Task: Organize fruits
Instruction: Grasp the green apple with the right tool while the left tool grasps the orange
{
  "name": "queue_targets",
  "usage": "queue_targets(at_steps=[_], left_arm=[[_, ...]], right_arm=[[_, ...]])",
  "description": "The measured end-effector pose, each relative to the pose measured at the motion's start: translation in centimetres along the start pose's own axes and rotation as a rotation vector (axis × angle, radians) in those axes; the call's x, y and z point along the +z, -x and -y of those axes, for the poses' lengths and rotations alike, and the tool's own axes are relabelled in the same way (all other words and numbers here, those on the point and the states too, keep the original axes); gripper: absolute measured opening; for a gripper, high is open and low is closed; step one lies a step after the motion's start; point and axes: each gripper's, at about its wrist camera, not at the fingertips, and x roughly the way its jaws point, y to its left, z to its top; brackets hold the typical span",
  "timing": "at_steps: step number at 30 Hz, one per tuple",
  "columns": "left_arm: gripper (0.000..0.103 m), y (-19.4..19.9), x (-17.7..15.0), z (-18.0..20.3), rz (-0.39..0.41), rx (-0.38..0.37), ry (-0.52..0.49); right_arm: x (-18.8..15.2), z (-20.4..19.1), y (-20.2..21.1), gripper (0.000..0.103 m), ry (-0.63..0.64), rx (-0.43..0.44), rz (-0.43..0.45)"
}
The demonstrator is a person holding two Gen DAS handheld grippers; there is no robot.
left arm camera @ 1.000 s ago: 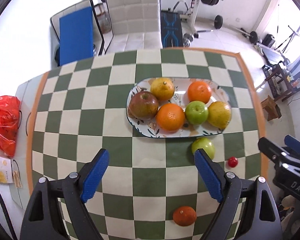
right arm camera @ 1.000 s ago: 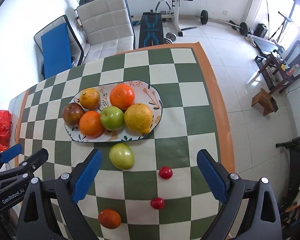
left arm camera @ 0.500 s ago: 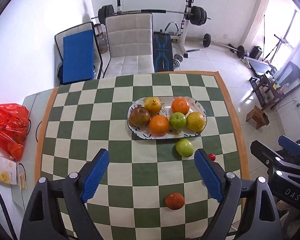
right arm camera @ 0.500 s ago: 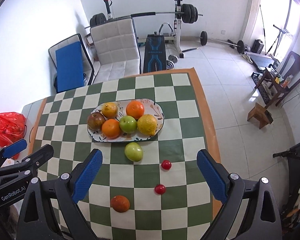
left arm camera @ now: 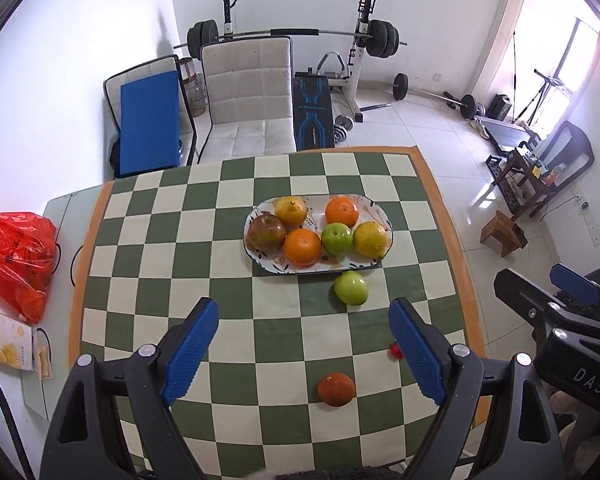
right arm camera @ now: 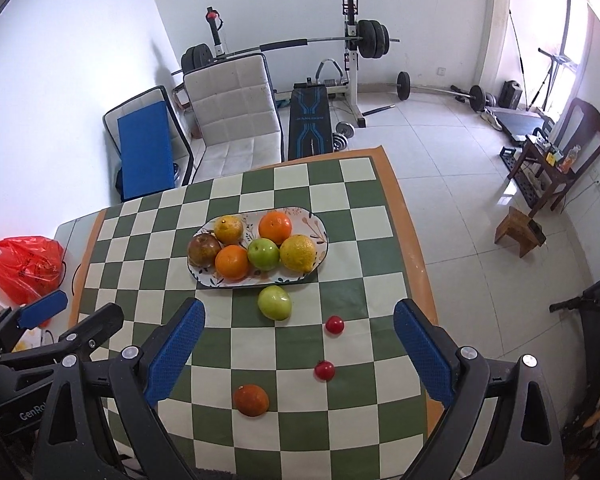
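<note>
Both grippers hang high above the near edge of the checkered surface [right arm camera: 340, 184], jaws spread wide and holding nothing. The left gripper [left arm camera: 302, 346] and right gripper [right arm camera: 298, 342] sit side by side, both looking down toward the plate [right arm camera: 318, 236], which lies about mid-surface, its long axis running left to right.

The plate already carries six fruits, packed close: a dark red apple [right arm camera: 203, 249], two oranges, a green apple and two yellow citrus. Loose fruit remains on the near right part of the surface. A pale green apple [right arm camera: 275, 302] lies just beside the plate's near rim. Nearer the right edge are two cherry tomatoes [right arm camera: 335, 325], one behind the other. Closest to the near edge sits a small tangerine [right arm camera: 251, 399].

From the right gripper, all four loose pieces fall between its jaws, straight ahead and below. From the left gripper, the apple [left arm camera: 351, 288] and tangerine [left arm camera: 336, 389] lie right of centre, and its right finger hides most of one tomato. So I'd judge the right gripper the better placed, and the round fruit sets no angle of approach. The catch is room: the plate looks nearly full, with free space mainly at its far right end.
</note>
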Motion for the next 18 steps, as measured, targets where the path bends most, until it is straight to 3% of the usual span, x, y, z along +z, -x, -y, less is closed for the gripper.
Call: queue_targets(at_steps=[1,4,10,11,12,13,18], left_arm=[[0.102,-0.6,0.0,0.1,-0.014,-0.001,-0.005],[0.103,-3.2,-0.5,0.6,-0.073,0.009,-0.018],[0.103,-12.5,-4.3,2.6,-0.316,-0.018,-0.049],[0.103,-13.9,-4.9,2.9,-0.362,-0.023,-0.049],[0.103,-15.6,-5.8,3.3,-0.422,-0.034,-0.044],[0.103,-17.3,-6.7,3.6,-0.48,-0.053,-0.028],[0.103,-23.6,-9.9,4.2,-0.675,-0.087,0.044]], right_arm=[[-0.1,0.3,-0.4,0.097,-0.009,0.0,-0.011],[-0.7,1.9,-2.5,0.098,-0.054,0.027,-0.057],[-3.9,5.3,-9.0,0.097,-0.134,0.057,-0.189],[-4.4,5.7,-9.9,0.093,-0.141,0.056,-0.208],[-5.1,6.1,-11.0,0.08,-0.146,0.057,-0.239],[-5.8,6.4,-12.1,0.076,-0.144,0.053,-0.264],[-7.9,7.6,-16.1,0.076,-0.159,0.044,-0.347]])
